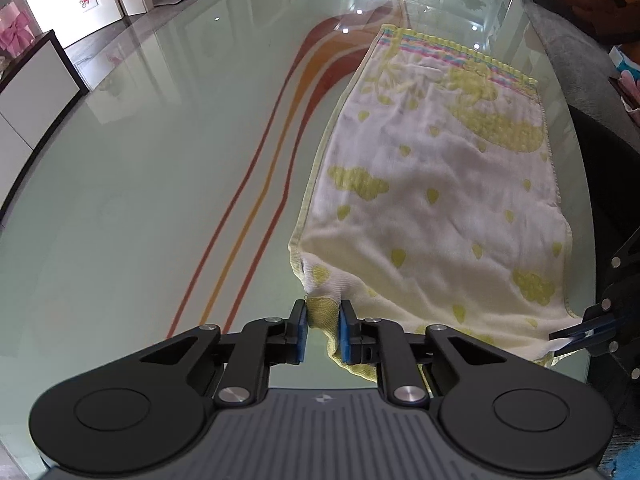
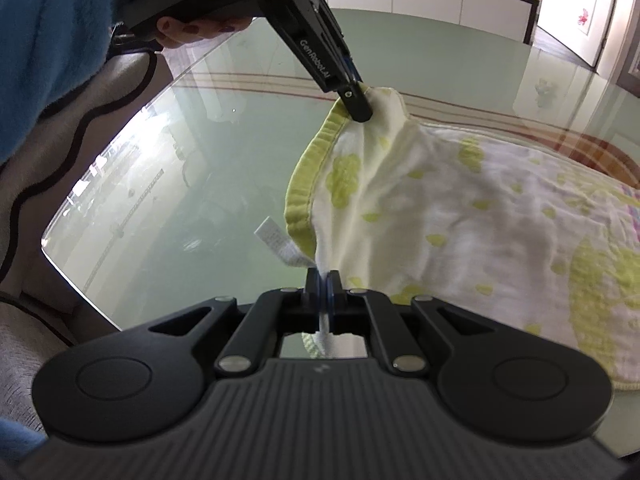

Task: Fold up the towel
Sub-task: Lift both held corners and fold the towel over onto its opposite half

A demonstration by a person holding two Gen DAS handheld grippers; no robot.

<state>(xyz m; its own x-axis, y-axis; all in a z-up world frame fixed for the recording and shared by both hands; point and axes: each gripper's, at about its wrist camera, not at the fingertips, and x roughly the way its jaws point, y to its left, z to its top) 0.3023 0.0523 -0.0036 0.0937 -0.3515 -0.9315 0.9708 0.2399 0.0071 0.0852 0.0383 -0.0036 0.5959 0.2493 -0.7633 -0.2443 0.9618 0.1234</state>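
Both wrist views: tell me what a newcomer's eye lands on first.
First, the yellow-and-white towel, spread over the right side of the glass table, its near edge lifted. The left hand-held gripper pinches one near corner, the right hand-held gripper the other. Red and orange stripes sweep along the glass left of the towel.

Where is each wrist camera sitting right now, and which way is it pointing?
Left wrist: sits behind the left tool, looking along the towel lying on the glass table; the right tool shows at the right edge.
Right wrist: sits behind the right tool, looking across the towel's near end; the left tool, the hand holding it and a blue sleeve show.
Shared: the towel, the table, and both tools, each shut on a near corner.
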